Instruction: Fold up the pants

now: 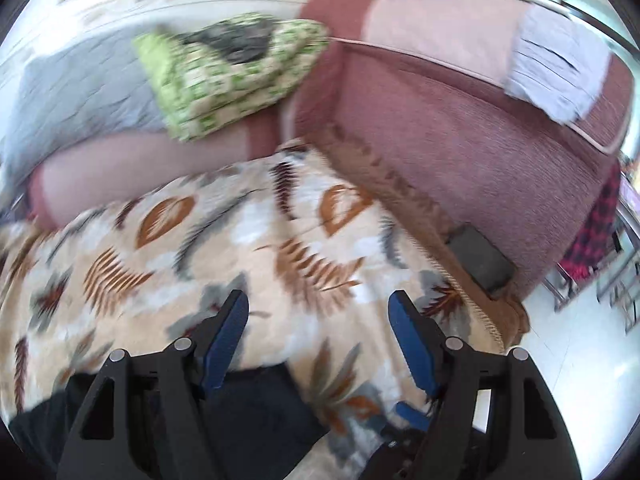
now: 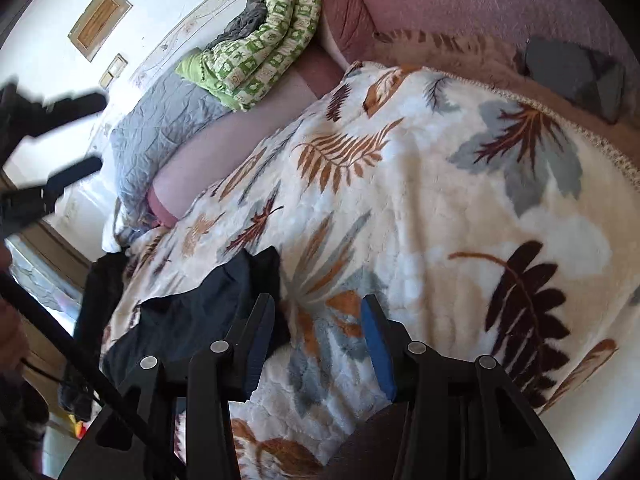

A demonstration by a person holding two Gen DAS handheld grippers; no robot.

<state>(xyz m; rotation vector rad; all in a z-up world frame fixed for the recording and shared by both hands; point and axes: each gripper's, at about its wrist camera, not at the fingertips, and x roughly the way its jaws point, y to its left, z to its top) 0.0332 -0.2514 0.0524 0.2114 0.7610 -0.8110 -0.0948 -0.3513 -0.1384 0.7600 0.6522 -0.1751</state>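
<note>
Right claw (image 2: 316,320) gapes, nothing between its blue pads, and the pants (image 2: 192,316) lie just left of it, partly under its left finger. Dark, rumpled, bunched on the leaf-print blanket (image 2: 440,208). Left claw (image 1: 318,312) is wide open too, empty, pants beneath it. Beyond, a green quilt (image 2: 264,56).

The pants (image 2: 192,320) are plain dark navy, near black, lying just left of the right gripper's (image 2: 318,312) jaws, which carry blue pads (image 2: 376,344) on black arms. Under and ahead of the jaws spreads a cream blanket (image 2: 440,200) printed with leaves — rust, grey-blue and dark maroon. Farther ahead lie a green-and-cream checked quilt (image 2: 264,52), a plain grey cover (image 2: 160,136) and a dusty pink-red sofa (image 1: 460,128) — its arm draped with a pale lilac cloth (image 1: 552,60).
</note>
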